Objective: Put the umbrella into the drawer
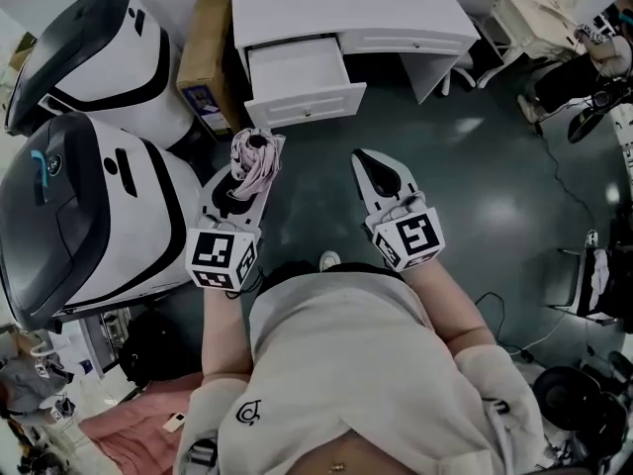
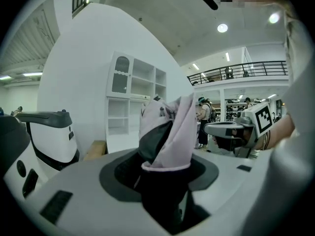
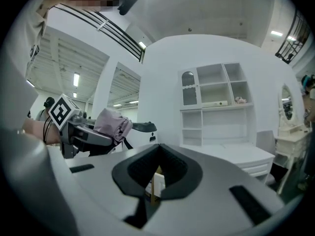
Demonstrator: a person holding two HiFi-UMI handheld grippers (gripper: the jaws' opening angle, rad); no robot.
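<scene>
The left gripper (image 1: pixel 237 194) is clamping the folded pink umbrella (image 1: pixel 255 158); the right gripper (image 1: pixel 374 171), beside it, is hanging closed and empty. With the open drawer (image 1: pixel 297 72) ahead, holding that clamp firm and aligning lengthwise seems best.

umbrella (image 2: pixel 170 132): lower end hidden between the left gripper (image 2: pixel 163 167)'s jaws
drawer (image 1: pixel 307 104): inside washed out white, contents cannot be told
big white machine (image 1: pixel 109 221): cut off by the left edge
shelf items (image 3: pixel 239 100): too small to tell
</scene>
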